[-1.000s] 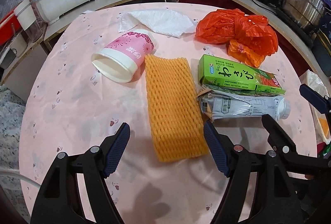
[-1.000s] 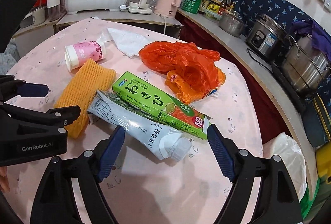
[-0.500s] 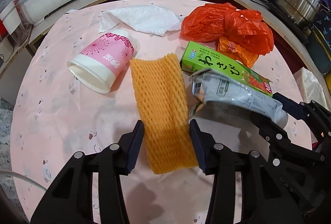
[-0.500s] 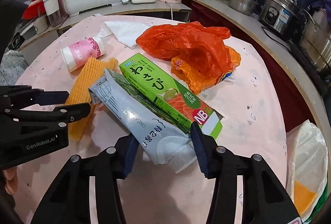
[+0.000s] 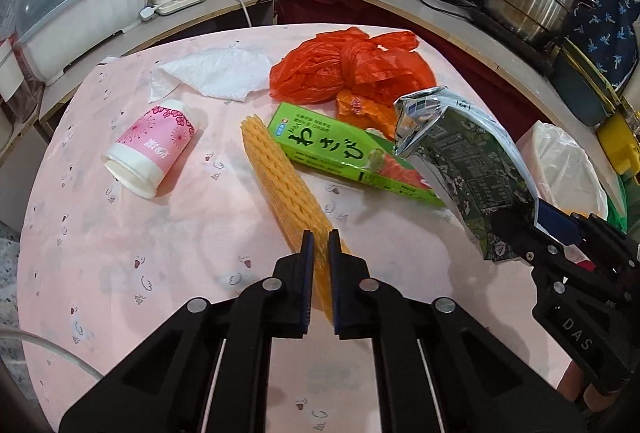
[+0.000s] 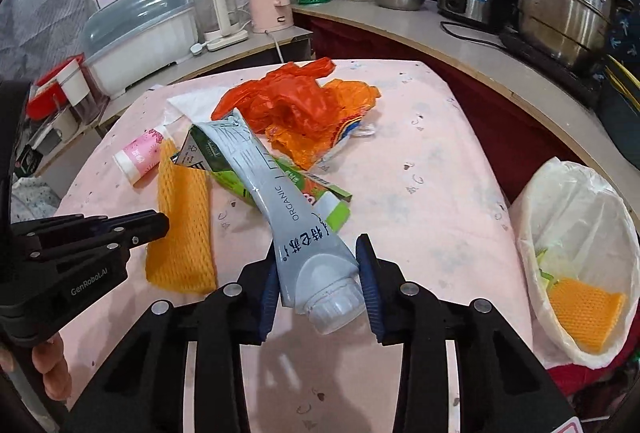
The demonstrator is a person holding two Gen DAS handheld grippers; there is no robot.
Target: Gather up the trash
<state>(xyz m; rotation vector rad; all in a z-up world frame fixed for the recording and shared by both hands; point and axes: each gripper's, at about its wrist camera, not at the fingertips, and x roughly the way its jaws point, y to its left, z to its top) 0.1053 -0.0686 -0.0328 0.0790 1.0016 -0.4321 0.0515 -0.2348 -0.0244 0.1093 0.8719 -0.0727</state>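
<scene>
Both claws grip trash above the pink worktop [image 5: 120, 253]: my left claw [image 5: 318, 245] pinches the orange foam net [image 5: 288, 185]; my right claw [image 6: 318, 273] clamps the flattened carton [image 6: 280, 201] at its cap, near the white-lined bin [image 6: 576, 233].

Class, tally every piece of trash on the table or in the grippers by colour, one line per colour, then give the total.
Orange: 3 (foam net, plastic bag, wrapper)
Green: 1 (box)
Pink: 1 (cup)
White: 1 (tissue)
Grey: 1 (carton)
Total: 7
</scene>
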